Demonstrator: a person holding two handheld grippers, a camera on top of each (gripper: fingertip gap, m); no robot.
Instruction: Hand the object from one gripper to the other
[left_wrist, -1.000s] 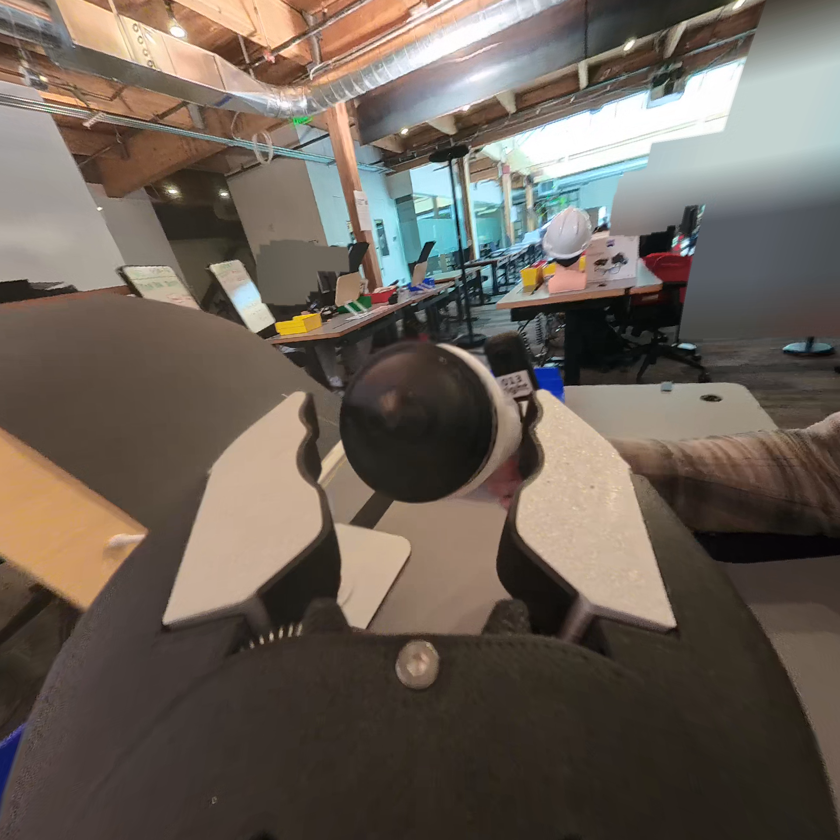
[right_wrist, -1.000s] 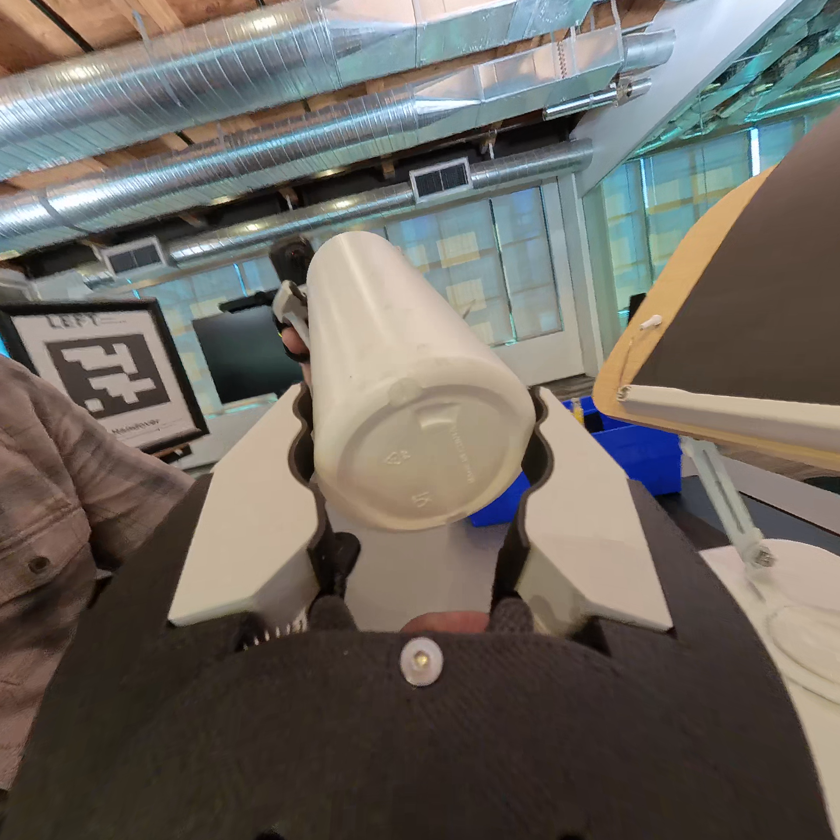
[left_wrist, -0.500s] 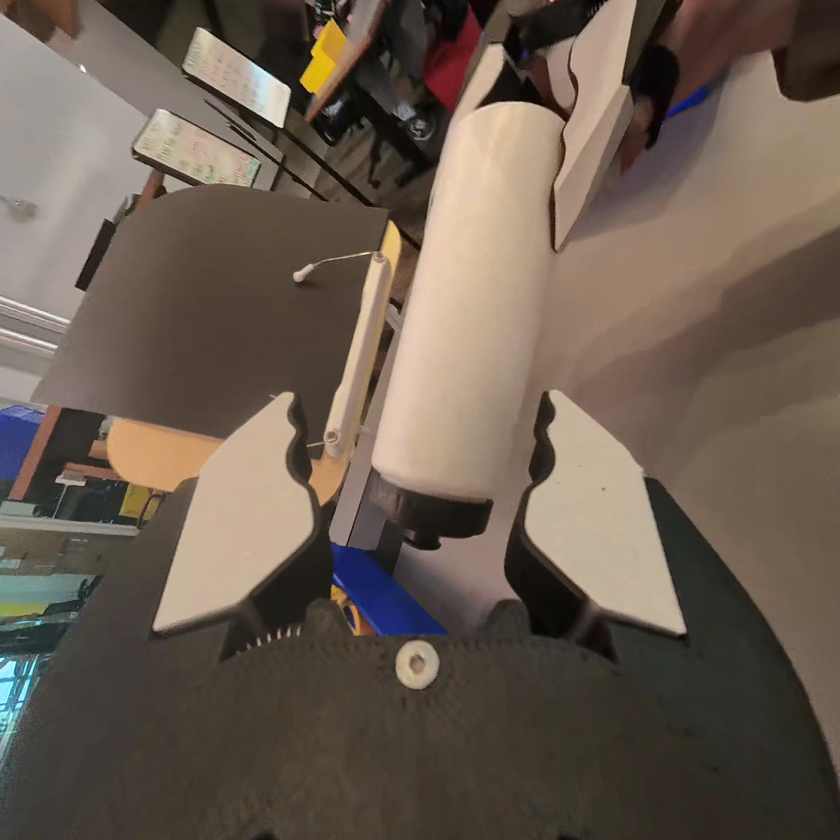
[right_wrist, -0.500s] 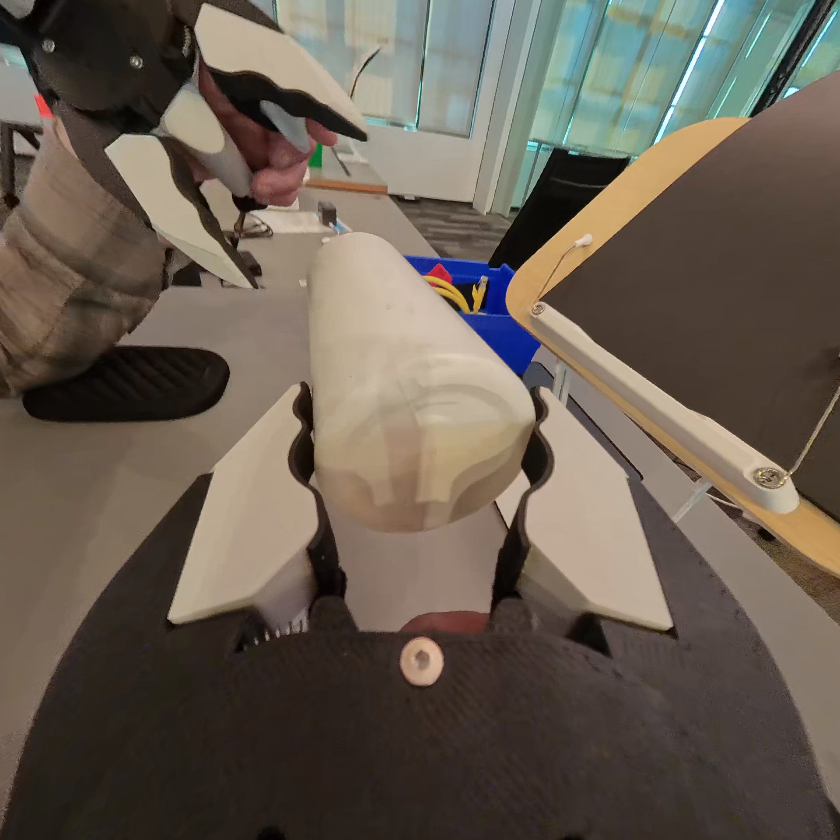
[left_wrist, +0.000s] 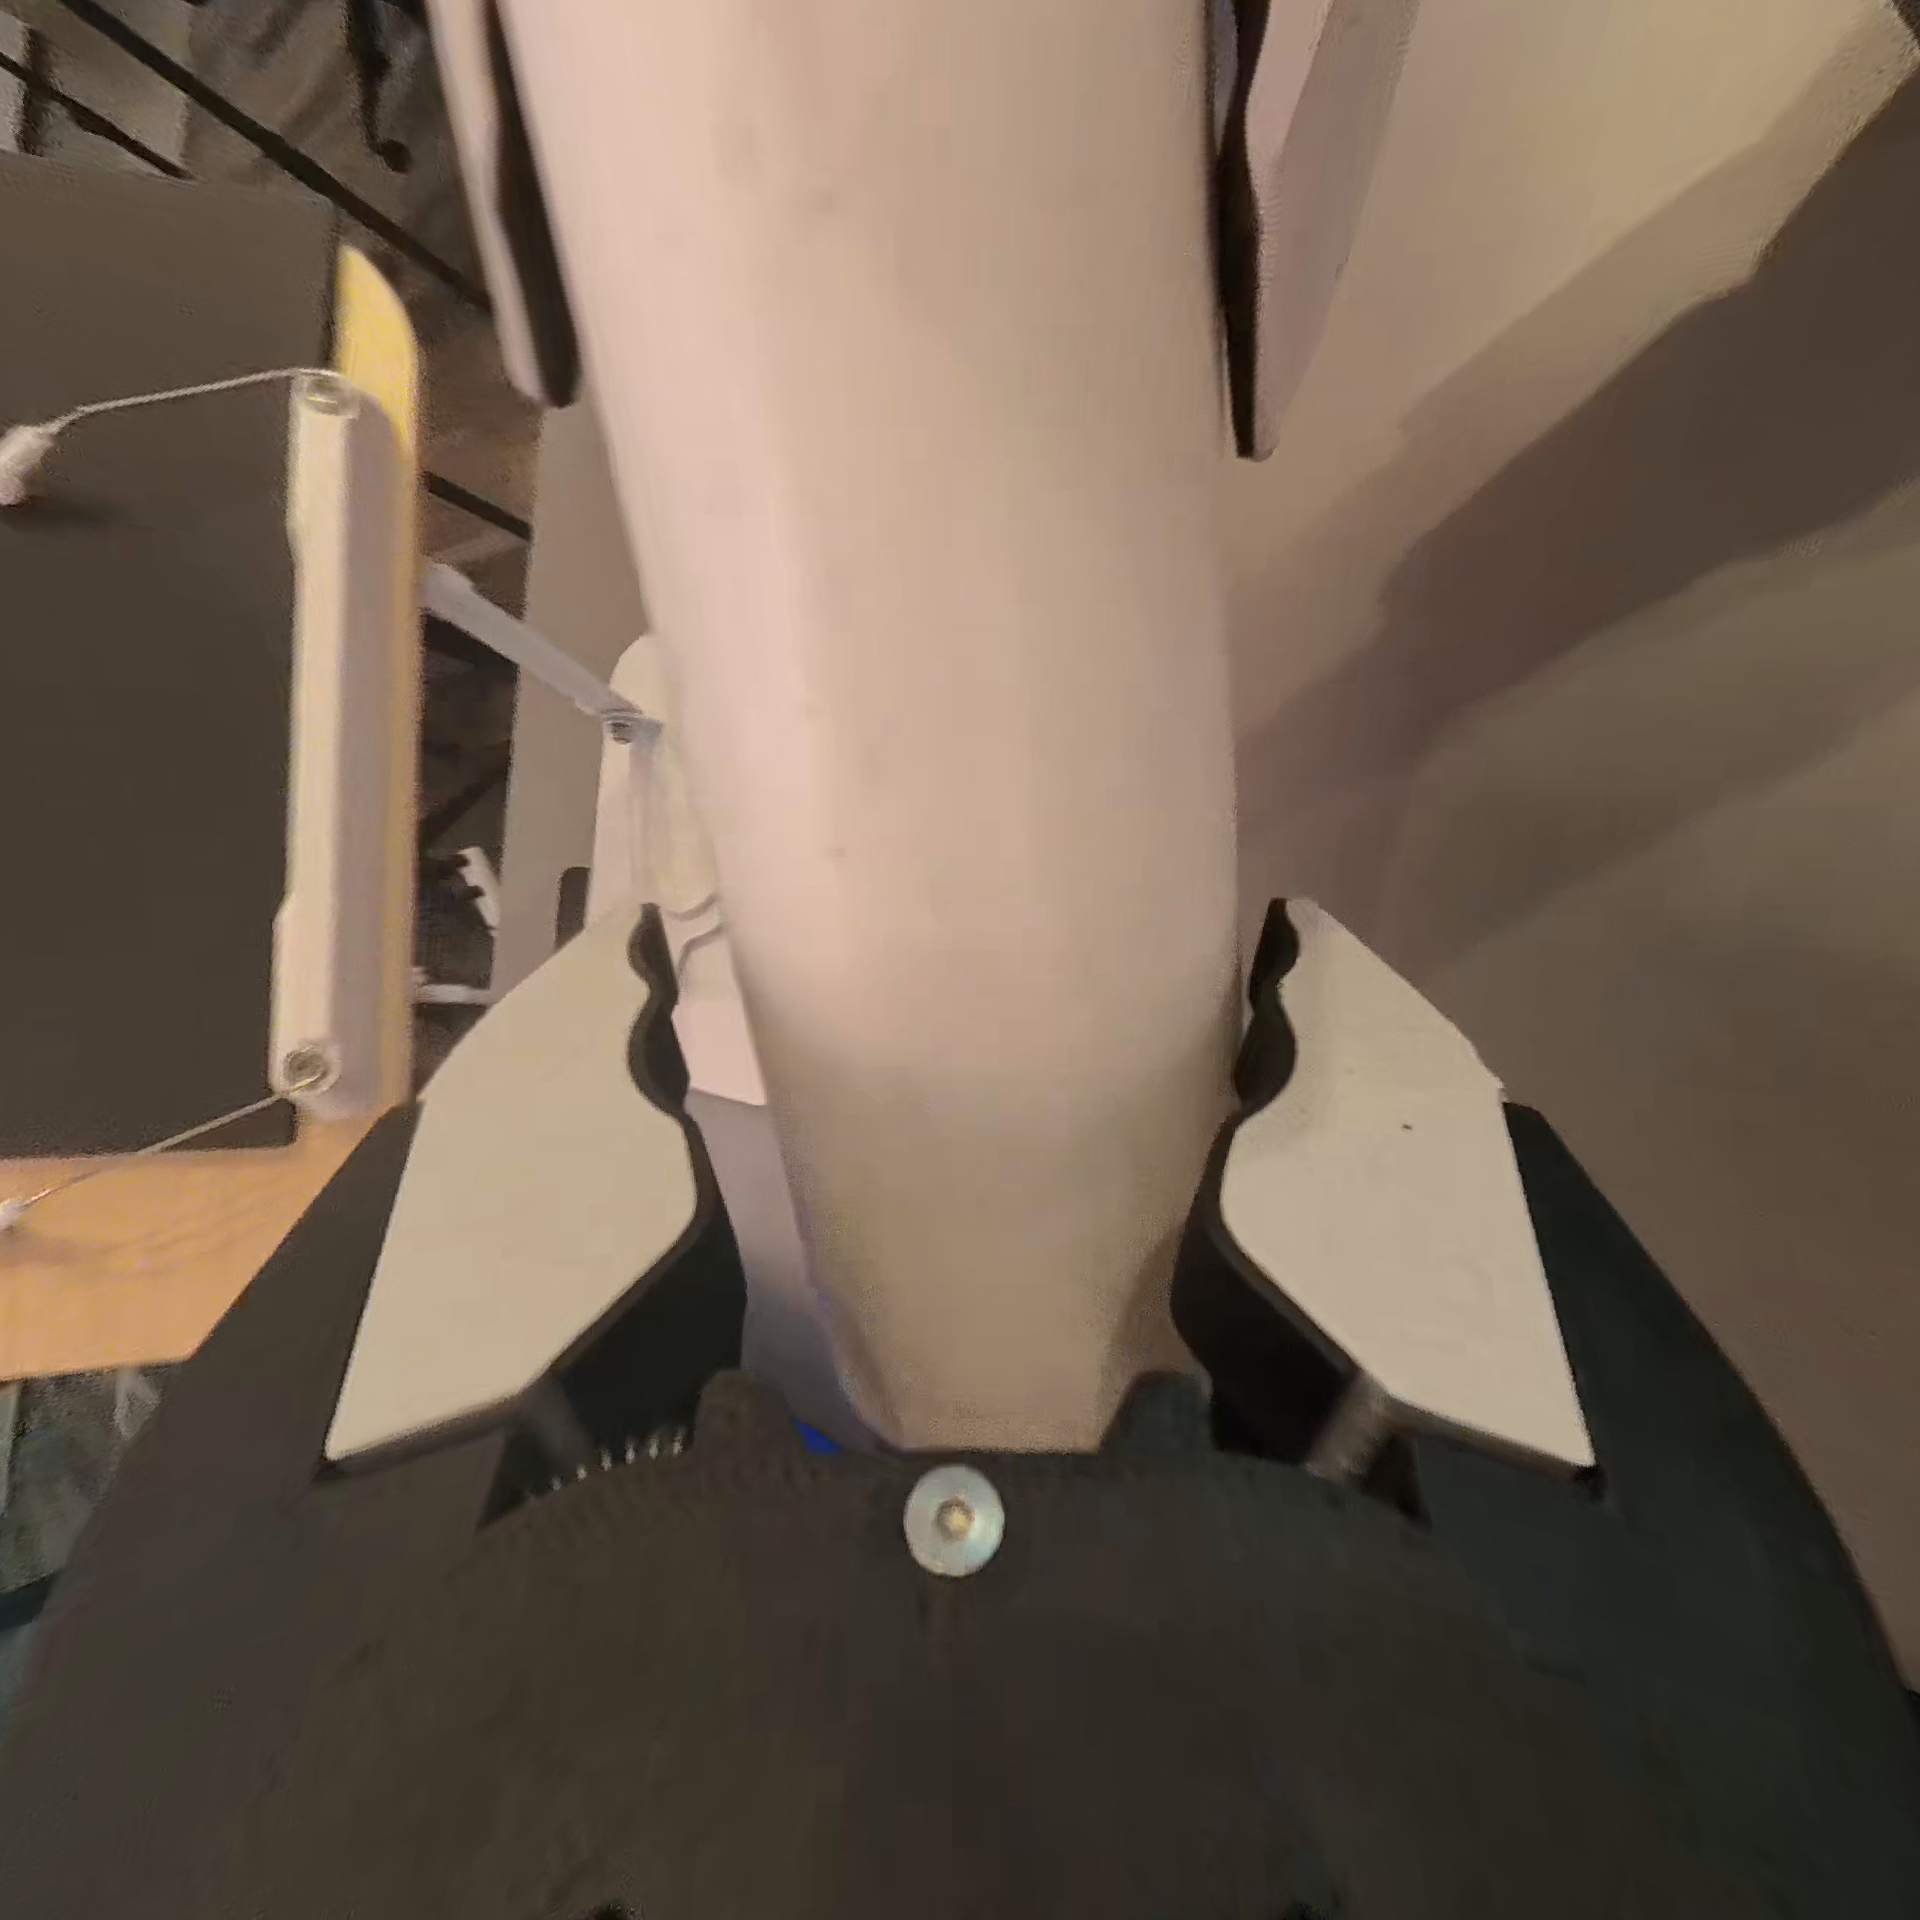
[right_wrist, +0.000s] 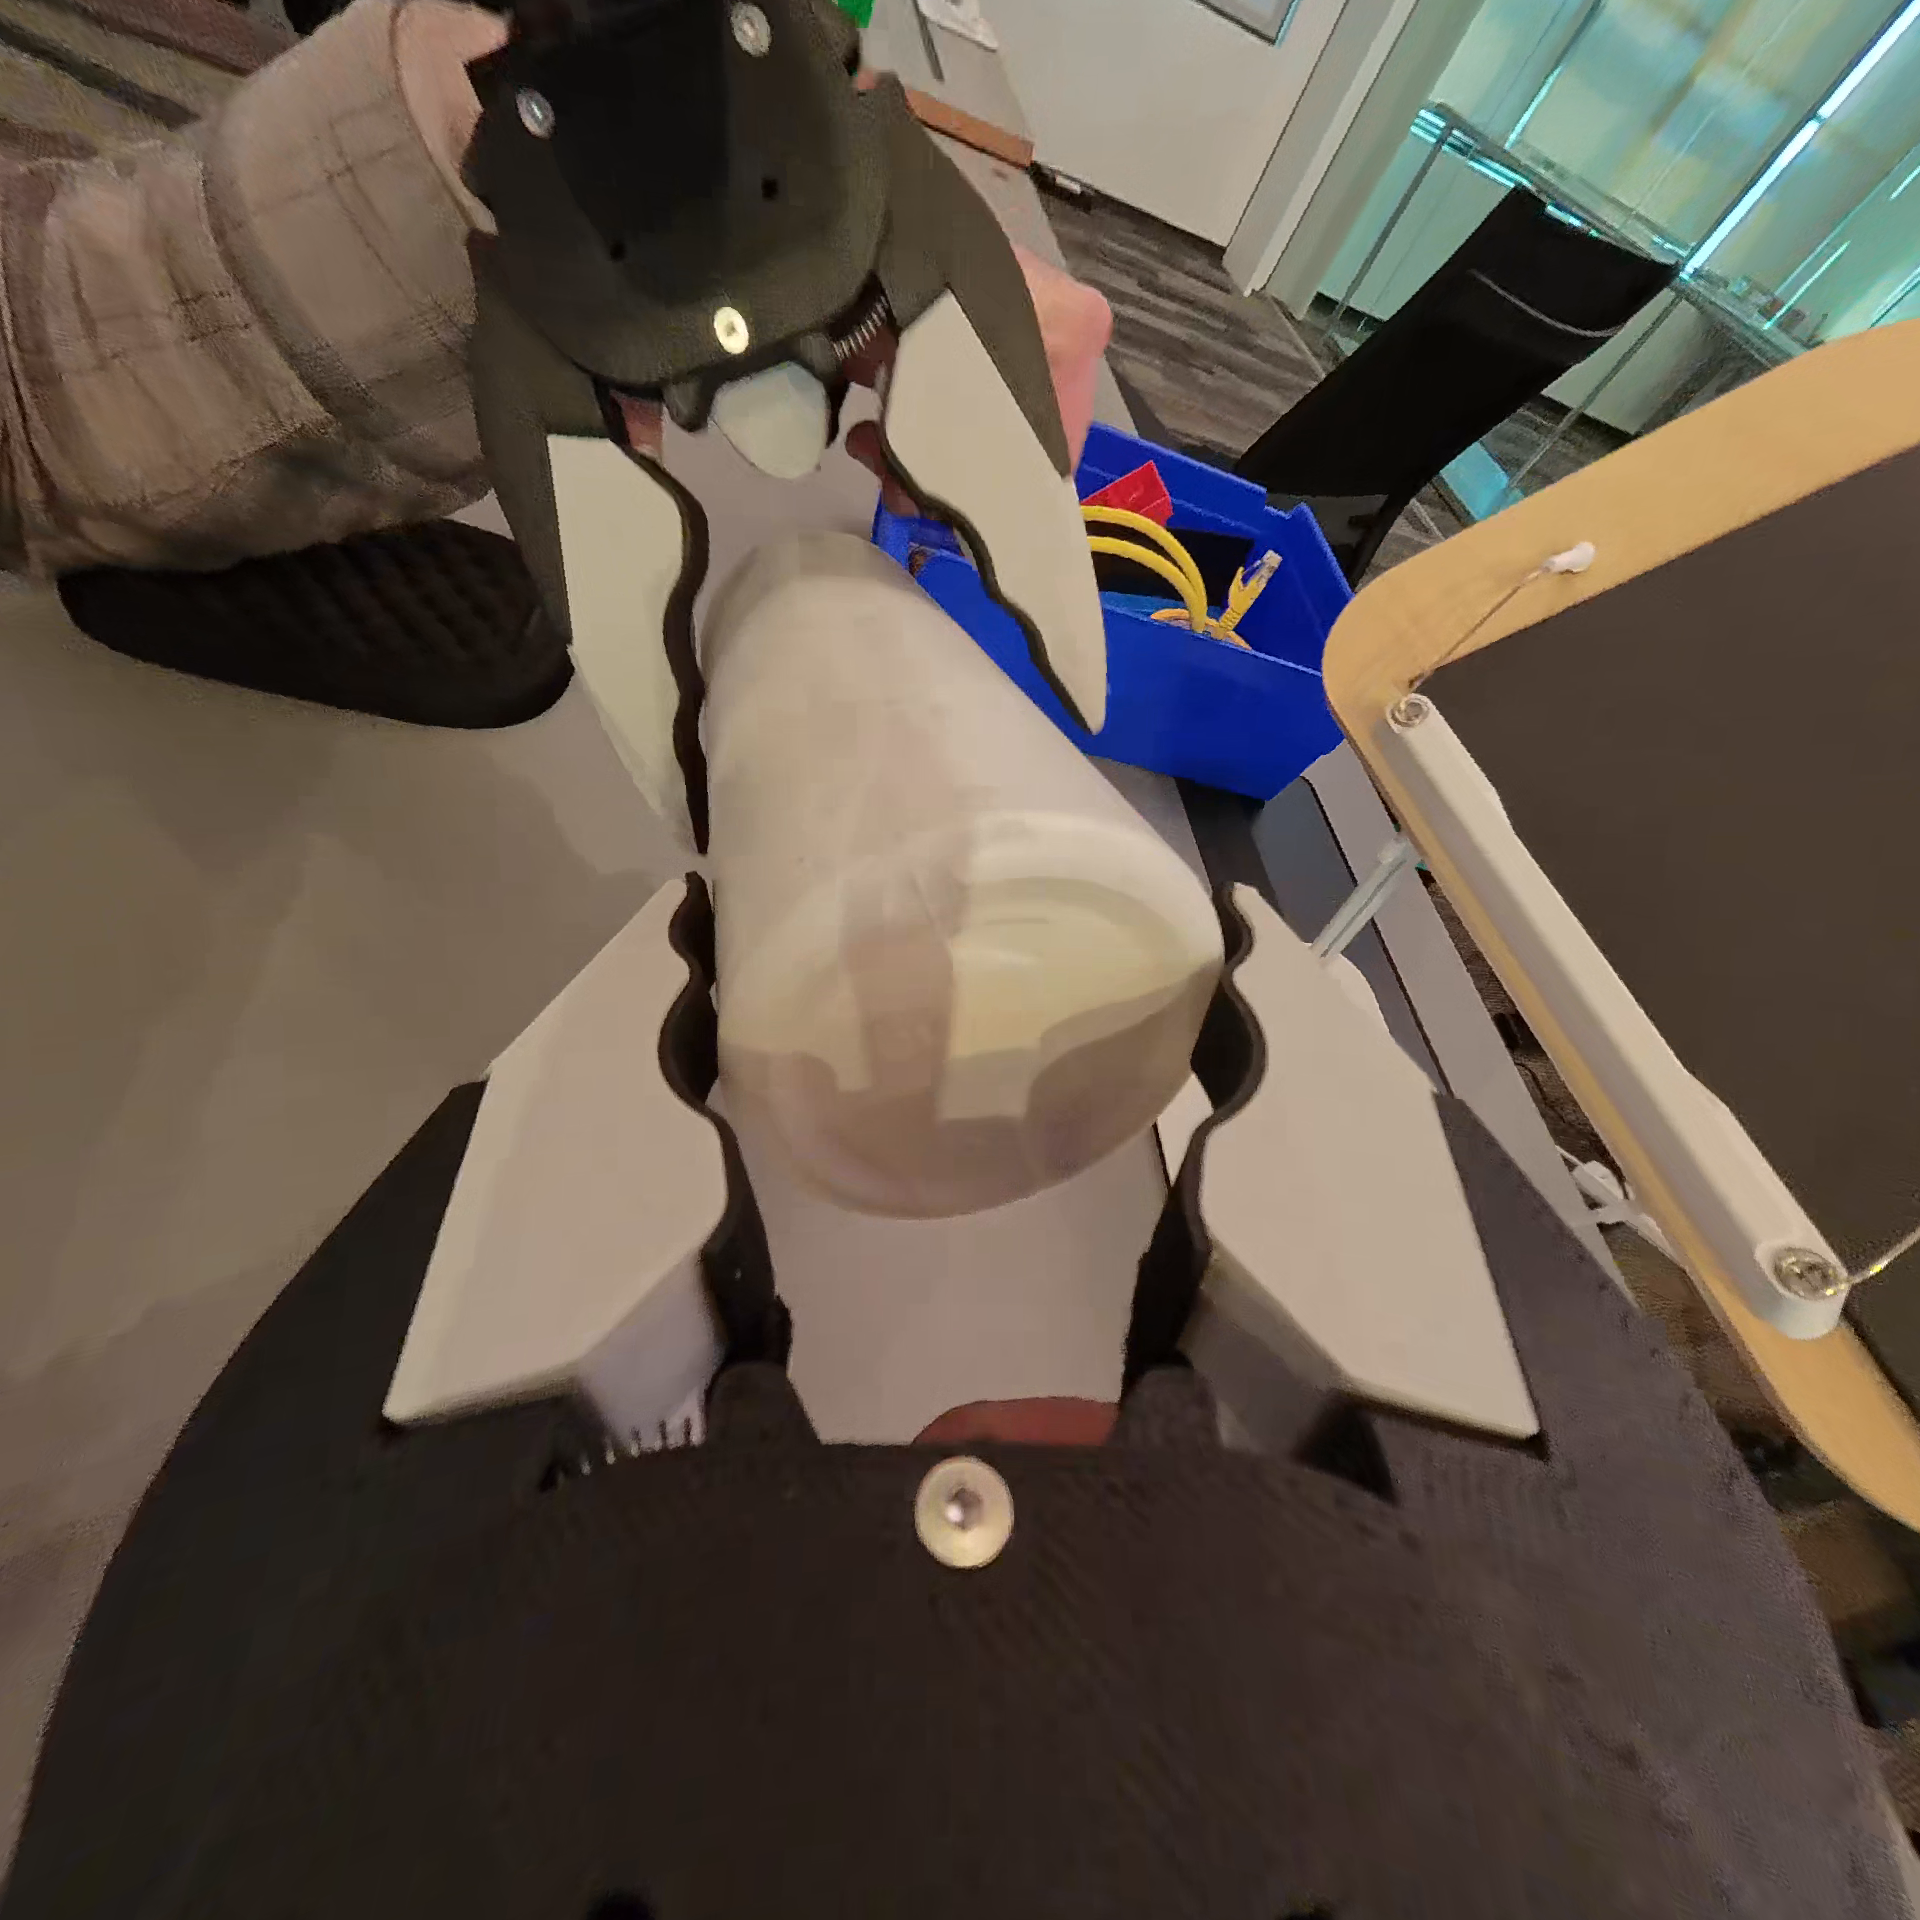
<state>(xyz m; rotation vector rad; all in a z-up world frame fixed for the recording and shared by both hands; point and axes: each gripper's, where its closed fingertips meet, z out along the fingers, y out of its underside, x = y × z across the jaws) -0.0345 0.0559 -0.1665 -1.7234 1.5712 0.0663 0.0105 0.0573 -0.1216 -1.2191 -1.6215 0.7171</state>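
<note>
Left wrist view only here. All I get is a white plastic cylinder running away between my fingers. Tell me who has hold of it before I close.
Observer: The right gripper is clamped on the white plastic cylindrical bottle. It grips near the bottle's flat base, which faces the right camera.
Operator: Report my own jaws as seen from that side.
Observer: The left gripper straddles the bottle's far end. Its jaws are spread wider than the bottle and not yet closed on it.
</note>
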